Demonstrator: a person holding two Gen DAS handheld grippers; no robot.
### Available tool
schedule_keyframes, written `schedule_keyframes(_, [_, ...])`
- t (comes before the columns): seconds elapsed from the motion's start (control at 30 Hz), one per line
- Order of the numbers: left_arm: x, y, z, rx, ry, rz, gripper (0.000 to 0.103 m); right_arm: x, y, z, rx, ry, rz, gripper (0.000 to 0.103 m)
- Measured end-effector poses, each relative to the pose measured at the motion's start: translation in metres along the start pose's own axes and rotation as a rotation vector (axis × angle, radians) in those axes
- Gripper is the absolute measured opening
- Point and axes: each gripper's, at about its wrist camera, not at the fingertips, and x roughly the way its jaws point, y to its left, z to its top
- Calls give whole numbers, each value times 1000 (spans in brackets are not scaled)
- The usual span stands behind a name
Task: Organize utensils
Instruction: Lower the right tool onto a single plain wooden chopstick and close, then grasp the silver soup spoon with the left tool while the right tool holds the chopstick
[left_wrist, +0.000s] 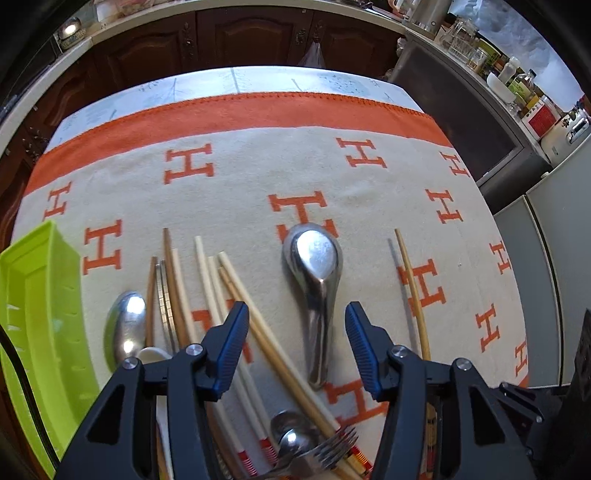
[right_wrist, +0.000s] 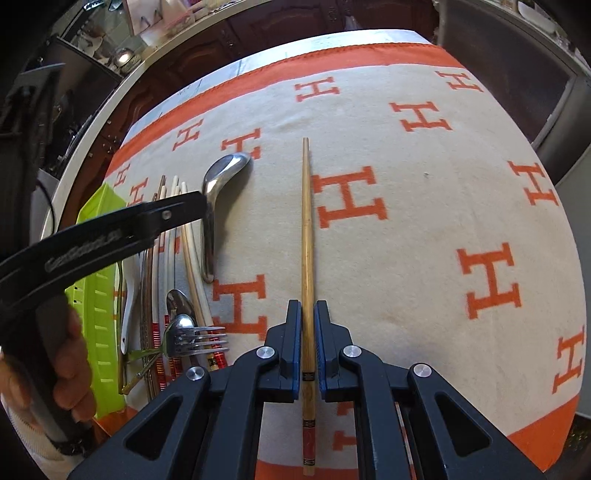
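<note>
Bamboo chopstick (right_wrist: 306, 236) is pinched between the fingers of the right hand-held gripper (right_wrist: 307, 332), lying flat on the orange-and-cream blanket (right_wrist: 424, 206) covering the bench. Left hand-held gripper (left_wrist: 297, 347) is spread wide over the metal soup spoon (left_wrist: 314, 280), not touching it. More chopsticks (left_wrist: 207, 280), a fork (left_wrist: 328, 450) and a green tray (left_wrist: 40, 302) sit further left.
</note>
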Motion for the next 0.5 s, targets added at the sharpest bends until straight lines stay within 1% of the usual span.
schedule_keyframes(0.1, [13,-1,4,-21,22,-24,52,-7,-8,-4,15,-4,10,7])
schedule_keyframes(0.2, [23,-2,7,-30,36,-42,50,-7,-13,-5,21,-4,13,7])
schedule_keyframes(0.23, [27,-4,7,-31,42,-41,45,-6,-12,-5,23,-3,14,7])
schedule_keyframes(0.3, [27,-6,8,-14,25,-27,26,-4,-14,-7,26,0,12,7])
schedule_keyframes(0.33, [29,-8,9,-6,38,-34,16,-3,-15,-7,29,1,13,7])
schedule_keyframes(0.5, [29,-13,9,1,14,-15,15,-6,-15,-2,35,-6,17,7])
